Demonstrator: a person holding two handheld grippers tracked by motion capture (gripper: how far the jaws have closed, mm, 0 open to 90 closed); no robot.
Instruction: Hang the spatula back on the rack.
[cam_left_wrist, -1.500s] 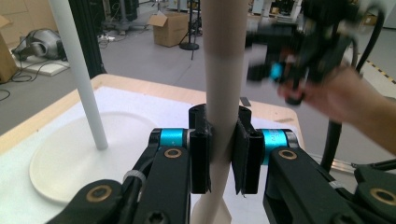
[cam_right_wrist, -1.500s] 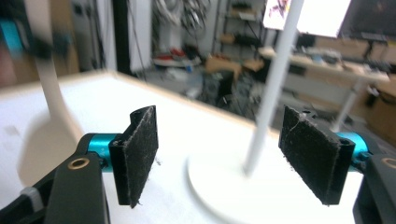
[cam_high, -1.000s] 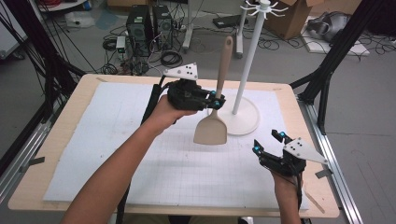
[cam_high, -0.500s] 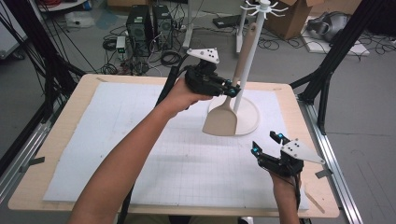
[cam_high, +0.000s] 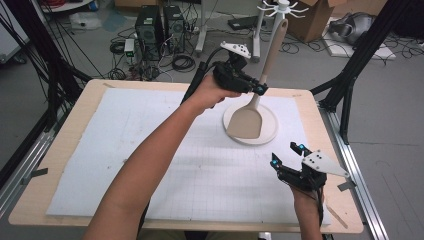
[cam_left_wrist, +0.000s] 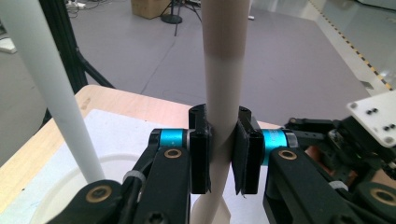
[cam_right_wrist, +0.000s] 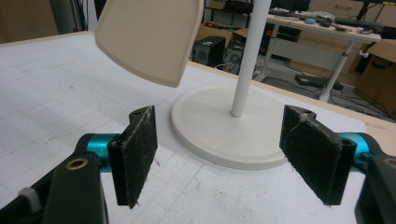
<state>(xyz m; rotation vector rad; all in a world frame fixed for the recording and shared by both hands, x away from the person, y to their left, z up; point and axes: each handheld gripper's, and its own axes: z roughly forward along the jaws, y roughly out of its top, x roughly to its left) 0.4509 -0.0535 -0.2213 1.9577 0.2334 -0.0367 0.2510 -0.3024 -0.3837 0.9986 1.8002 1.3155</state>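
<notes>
The white rack stand (cam_high: 252, 131), a round base with a thin upright pole topped by hooks, sits on the white gridded mat (cam_high: 150, 150) toward the far right of the table (cam_high: 65, 135), and serves as the landmark here. In the high view the left gripper (cam_high: 260, 89) is raised above the near-left side of the stand's base, its jaws pinching the handle of a beige spatula (cam_high: 247, 122) partway up; the blade hangs over the base and the handle tip leans up beside the pole, near the hooks. The left gripper view adds what the overhead cannot: both black pads (cam_left_wrist: 201, 149) press flat against the spatula's round handle (cam_left_wrist: 223, 93), with the stand's pole (cam_left_wrist: 51, 88) standing apart to one side and the rim of the base below it. The right gripper (cam_high: 289, 157) rests low over the mat, nearer the person than the stand's base and a little to its right, held in the right hand (cam_high: 305, 192). From its own camera the jaws are spread wide with nothing between them, and between the pads (cam_right_wrist: 140, 149) the base (cam_right_wrist: 224, 130) and pole (cam_right_wrist: 250, 56) show beyond, with the spatula blade (cam_right_wrist: 149, 37) hanging clear above the mat, left of the pole.
</notes>
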